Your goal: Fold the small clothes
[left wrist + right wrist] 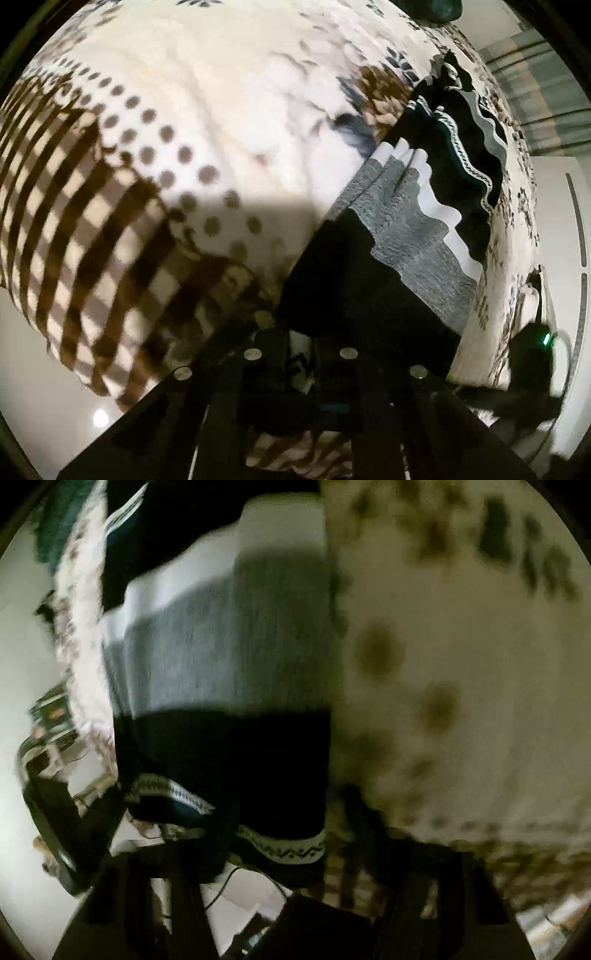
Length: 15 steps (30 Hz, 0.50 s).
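Left claw [301, 354] closed, tips at black corner of garment [402, 236]; grip itself hard to confirm. Right claw [295, 882] blurred, opening unclear, hold unclear. Garment lies flat on patterned blanket [184, 129]. Advice: pinch both hem corners squarely, lift evenly, lay fold edge-to-edge, avoid snagging blanket.

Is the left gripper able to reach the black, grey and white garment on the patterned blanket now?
Probably yes: the left gripper is right at the garment's black corner, with nothing in between.
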Each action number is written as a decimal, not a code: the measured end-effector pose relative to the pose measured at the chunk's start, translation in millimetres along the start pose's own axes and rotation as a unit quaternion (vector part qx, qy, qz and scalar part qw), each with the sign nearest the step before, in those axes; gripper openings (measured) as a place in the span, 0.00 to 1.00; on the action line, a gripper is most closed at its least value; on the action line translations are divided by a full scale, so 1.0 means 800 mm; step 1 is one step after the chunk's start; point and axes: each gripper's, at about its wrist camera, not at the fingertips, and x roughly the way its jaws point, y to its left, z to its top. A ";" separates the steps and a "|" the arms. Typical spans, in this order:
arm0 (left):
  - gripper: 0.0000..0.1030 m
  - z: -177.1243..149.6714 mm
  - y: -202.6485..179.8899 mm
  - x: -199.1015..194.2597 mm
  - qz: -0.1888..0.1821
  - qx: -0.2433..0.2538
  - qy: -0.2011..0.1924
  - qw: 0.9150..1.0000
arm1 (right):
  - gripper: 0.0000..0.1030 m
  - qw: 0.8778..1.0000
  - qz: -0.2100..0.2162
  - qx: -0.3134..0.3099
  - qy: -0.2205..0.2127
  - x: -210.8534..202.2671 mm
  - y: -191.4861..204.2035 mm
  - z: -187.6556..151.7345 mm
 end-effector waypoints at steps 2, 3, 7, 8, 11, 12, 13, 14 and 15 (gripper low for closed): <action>0.09 0.002 -0.002 -0.001 0.012 0.001 0.011 1.000 | 0.10 1.000 -0.024 -0.016 -0.005 0.011 -0.002 -0.018; 0.12 0.005 -0.004 -0.003 0.009 -0.004 0.024 1.000 | 0.10 0.999 -0.029 -0.022 -0.008 0.010 -0.002 -0.021; 0.36 0.024 -0.034 -0.044 -0.006 0.007 0.025 1.000 | 0.22 0.999 -0.016 -0.034 -0.011 -0.023 -0.001 -0.016; 0.46 0.038 -0.048 -0.058 -0.021 0.015 0.011 1.000 | 0.41 0.999 -0.011 -0.034 -0.019 -0.040 -0.001 -0.010; 0.65 0.095 -0.090 -0.073 -0.071 0.028 -0.026 0.997 | 0.59 0.998 0.014 -0.025 -0.064 -0.095 -0.001 0.018; 0.65 0.131 -0.113 -0.065 -0.092 0.035 -0.032 0.995 | 0.59 0.996 0.022 -0.018 -0.085 -0.121 -0.002 0.039; 0.65 0.155 -0.128 -0.057 -0.104 0.041 -0.035 0.993 | 0.59 0.994 0.027 -0.012 -0.101 -0.140 -0.004 0.058; 0.65 0.194 -0.154 -0.045 -0.120 0.051 -0.043 0.991 | 0.59 0.992 0.032 -0.003 -0.119 -0.160 -0.005 0.081; 0.65 0.226 -0.178 -0.033 -0.126 0.067 -0.048 0.989 | 0.59 0.990 0.033 0.002 -0.138 -0.176 -0.007 0.105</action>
